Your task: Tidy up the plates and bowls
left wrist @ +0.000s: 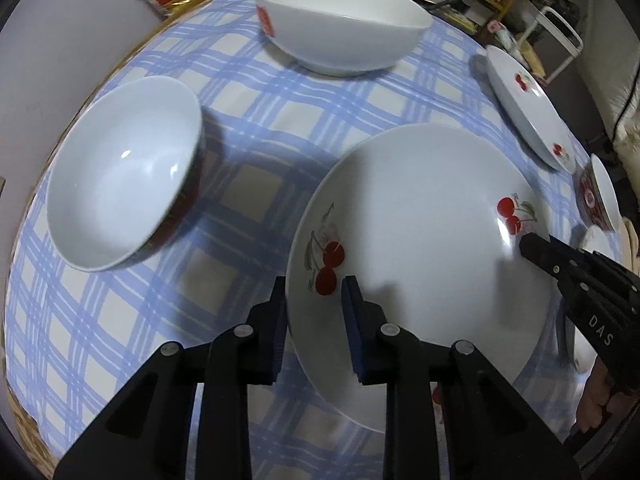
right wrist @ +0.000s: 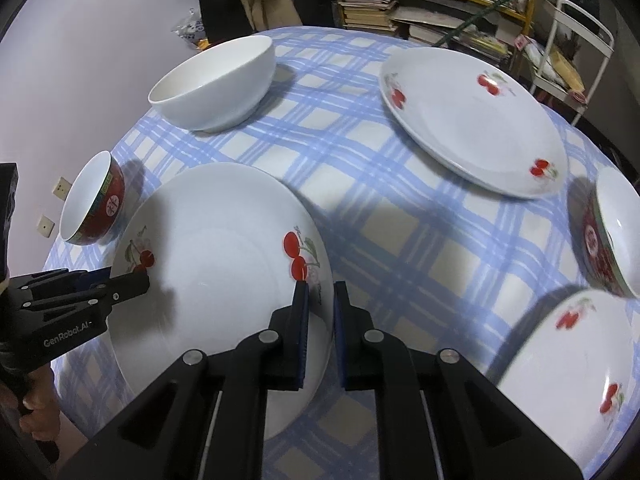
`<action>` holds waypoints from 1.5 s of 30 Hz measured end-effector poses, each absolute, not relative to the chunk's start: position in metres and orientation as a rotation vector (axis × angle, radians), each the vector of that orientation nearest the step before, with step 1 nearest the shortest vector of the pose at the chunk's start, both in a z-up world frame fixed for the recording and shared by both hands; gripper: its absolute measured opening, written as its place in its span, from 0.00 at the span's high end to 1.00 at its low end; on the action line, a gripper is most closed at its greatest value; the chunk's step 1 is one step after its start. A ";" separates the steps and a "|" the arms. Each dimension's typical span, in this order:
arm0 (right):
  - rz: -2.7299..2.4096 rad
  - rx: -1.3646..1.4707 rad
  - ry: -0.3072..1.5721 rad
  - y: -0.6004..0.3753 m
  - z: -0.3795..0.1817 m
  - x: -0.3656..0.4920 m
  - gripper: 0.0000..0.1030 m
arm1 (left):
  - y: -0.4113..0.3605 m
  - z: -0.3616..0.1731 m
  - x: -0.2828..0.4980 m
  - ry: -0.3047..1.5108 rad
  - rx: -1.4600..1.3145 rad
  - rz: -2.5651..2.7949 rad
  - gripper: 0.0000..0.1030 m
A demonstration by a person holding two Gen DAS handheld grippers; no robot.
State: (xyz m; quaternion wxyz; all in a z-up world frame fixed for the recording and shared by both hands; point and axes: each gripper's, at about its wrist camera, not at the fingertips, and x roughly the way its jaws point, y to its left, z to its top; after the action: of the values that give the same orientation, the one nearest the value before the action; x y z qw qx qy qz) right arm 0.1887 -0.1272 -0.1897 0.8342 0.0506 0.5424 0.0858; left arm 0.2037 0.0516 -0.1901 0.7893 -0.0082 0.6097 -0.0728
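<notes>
A white cherry plate [left wrist: 420,216] [right wrist: 216,248] is held off the blue checked tablecloth [left wrist: 256,120] by both grippers. My left gripper [left wrist: 316,292] straddles its left rim, one finger under and one over; the gap looks wider than the rim. It also shows in the right wrist view [right wrist: 132,282]. My right gripper [right wrist: 320,300] is shut on the plate's right rim and shows at the right of the left wrist view [left wrist: 532,246]. A second cherry plate [right wrist: 472,120] [left wrist: 528,108] lies at the far right. A third cherry plate [right wrist: 572,368] lies near right.
A large white bowl [left wrist: 340,24] [right wrist: 216,84] stands at the table's far side. A red-sided bowl [left wrist: 120,184] [right wrist: 94,200] stands at the left, another red bowl [right wrist: 612,236] [left wrist: 600,196] at the right edge. Shelves with books [right wrist: 368,8] and a white cart [right wrist: 576,48] stand behind.
</notes>
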 end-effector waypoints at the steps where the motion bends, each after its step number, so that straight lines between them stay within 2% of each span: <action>1: 0.177 0.110 1.152 -0.129 -0.189 0.186 0.88 | 0.049 -0.188 0.200 1.311 -0.006 -0.166 0.75; 21: 0.065 0.123 1.128 -0.148 -0.163 0.119 0.87 | 0.036 -0.164 0.153 1.293 0.012 -0.275 0.75; 45: -0.052 0.147 1.223 -0.160 -0.187 0.099 0.84 | 0.013 -0.176 0.143 1.328 0.038 -0.280 0.76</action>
State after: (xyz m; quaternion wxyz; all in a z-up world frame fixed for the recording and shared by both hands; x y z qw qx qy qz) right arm 0.0991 -0.1600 -0.1871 0.8159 0.0690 0.5735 -0.0246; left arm 0.1432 0.0130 -0.1761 0.7784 0.0176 0.6141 -0.1293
